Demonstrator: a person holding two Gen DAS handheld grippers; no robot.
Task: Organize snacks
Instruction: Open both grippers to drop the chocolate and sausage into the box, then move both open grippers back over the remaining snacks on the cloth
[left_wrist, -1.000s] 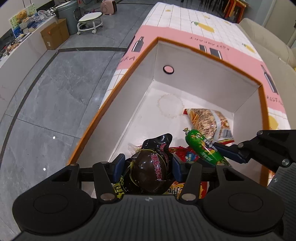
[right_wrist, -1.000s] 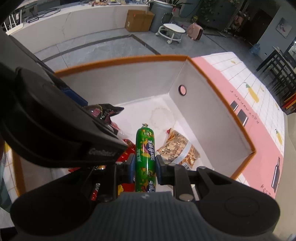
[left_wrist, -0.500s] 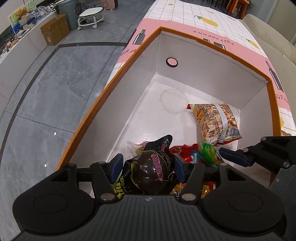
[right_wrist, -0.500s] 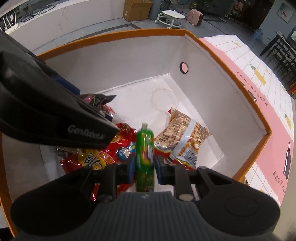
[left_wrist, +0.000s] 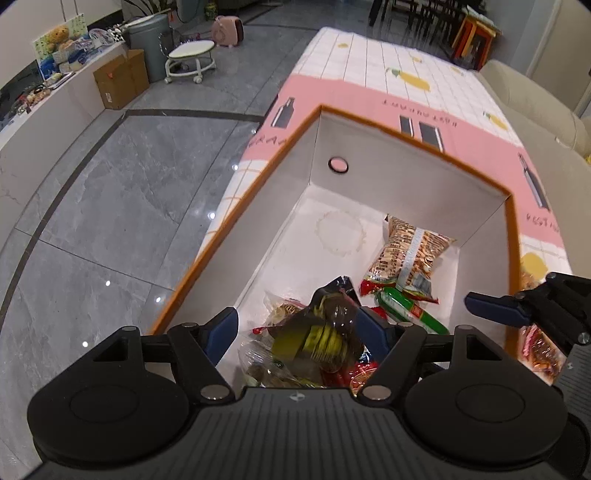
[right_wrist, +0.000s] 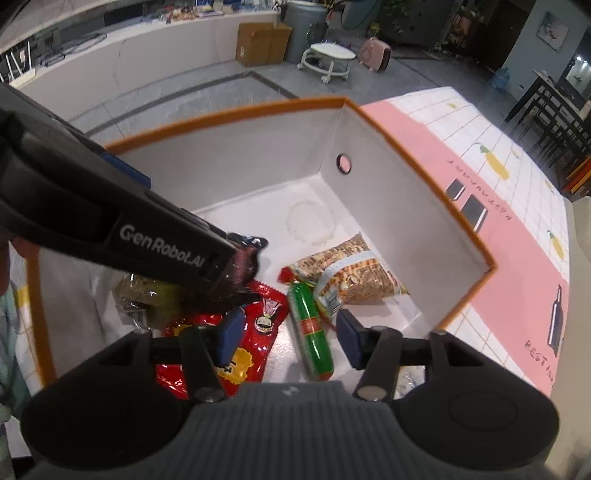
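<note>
The left gripper (right_wrist: 236, 258) hides part of the dark snack packet (right_wrist: 243, 273).

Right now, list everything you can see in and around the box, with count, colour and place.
box: one, orange rim, white inside, on the tablecloth.
tablecloth: one, pink and white.
patterned bag: one, tan, box floor, far side.
green stick: one, green, beside the patterned bag.
red bag: one, red, near end.
dark packet: one, brown, atop the pile.
cardboard carton: one, brown, on the floor.
left gripper: fingers just opened, apart.
right gripper: fingers just opened, stick released.
</note>
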